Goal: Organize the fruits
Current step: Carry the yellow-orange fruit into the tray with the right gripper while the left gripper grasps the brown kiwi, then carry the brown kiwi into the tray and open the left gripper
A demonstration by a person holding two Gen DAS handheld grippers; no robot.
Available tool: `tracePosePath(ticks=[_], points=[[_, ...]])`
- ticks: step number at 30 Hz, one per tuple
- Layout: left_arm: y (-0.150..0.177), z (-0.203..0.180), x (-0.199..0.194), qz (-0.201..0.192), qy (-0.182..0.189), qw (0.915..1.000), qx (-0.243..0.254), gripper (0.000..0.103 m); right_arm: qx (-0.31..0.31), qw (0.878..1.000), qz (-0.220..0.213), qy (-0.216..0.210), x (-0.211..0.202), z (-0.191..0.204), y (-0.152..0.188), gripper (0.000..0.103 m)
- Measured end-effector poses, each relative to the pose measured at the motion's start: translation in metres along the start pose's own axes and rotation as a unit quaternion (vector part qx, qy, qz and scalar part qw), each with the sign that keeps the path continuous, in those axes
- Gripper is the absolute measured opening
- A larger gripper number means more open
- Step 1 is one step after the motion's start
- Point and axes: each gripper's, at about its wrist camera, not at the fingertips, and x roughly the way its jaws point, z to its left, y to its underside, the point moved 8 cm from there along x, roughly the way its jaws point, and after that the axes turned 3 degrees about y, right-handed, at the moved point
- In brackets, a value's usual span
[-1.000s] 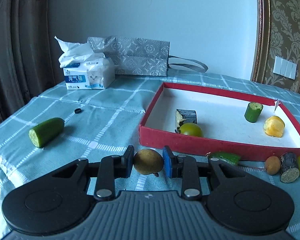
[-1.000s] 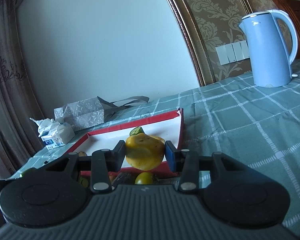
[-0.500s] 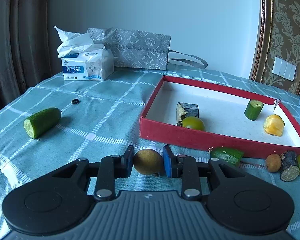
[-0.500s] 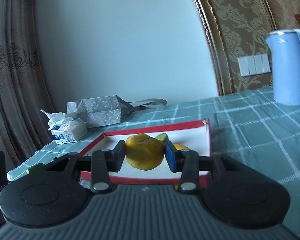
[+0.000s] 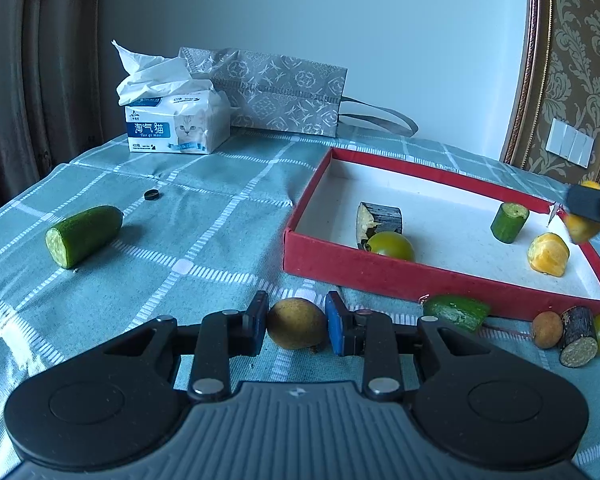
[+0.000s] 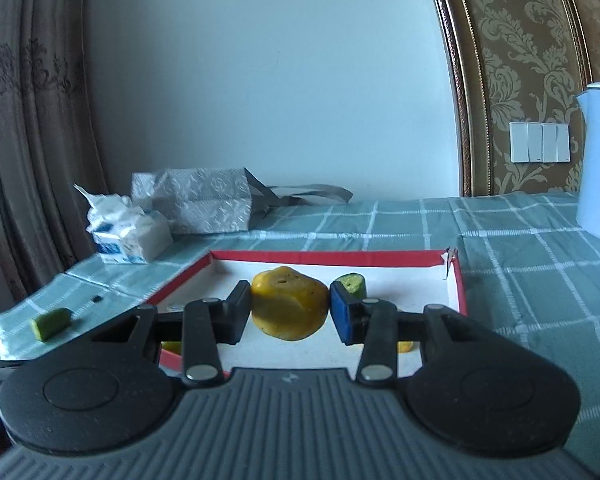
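Right claw (image 6: 290, 308) clamped on lumpy yellow fruit chunk (image 6: 289, 307) above shallow red-walled cardboard box (image 6: 324, 257); left claw (image 5: 296, 324) pinching small brown round fruit (image 5: 297, 323) just outside box. Early release risks bounce-out.

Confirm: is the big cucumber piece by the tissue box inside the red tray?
No, the cucumber piece lies on the tablecloth, outside the red tray.

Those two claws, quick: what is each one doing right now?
Left claw: closed on a small brown-yellow fruit, down by the tablecloth.
Right claw: closed on a yellow fruit chunk, over the red tray.
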Motion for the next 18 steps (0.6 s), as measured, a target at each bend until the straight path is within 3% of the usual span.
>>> tracePosePath(ticks=[5,6,7,8,12,16,18], points=[[0.001,0.0,0.0,0.001,0.002,1.0,-0.002,0.03,-0.005,1.0,0.019,0.015,0.027,-0.003,0.006,0.041],[0.001,0.0,0.0,0.002,0.002,1.0,-0.002,0.03,-0.001,1.0,0.025,0.016,0.032,-0.005,0.008,0.045],[0.001,-0.001,0.0,0.002,0.002,1.0,-0.002,0.03,0.006,0.999,0.03,0.016,0.036,-0.007,0.01,0.056],[0.001,-0.001,0.0,0.002,0.002,1.0,-0.002,0.03,0.011,0.999,0.026,0.02,0.036,-0.009,0.011,0.058],[0.001,-0.001,0.0,0.002,0.002,1.0,-0.003,0.03,0.02,0.999,0.006,0.024,0.022,-0.014,0.008,0.062],[0.001,-0.001,0.0,0.001,0.002,1.0,-0.003,0.03,0.029,0.999,-0.017,0.014,-0.012,-0.019,0.01,0.077],[0.001,-0.001,0.001,0.001,0.001,1.0,-0.003,0.03,0.025,0.999,-0.022,0.009,-0.032,-0.02,0.018,0.078]])
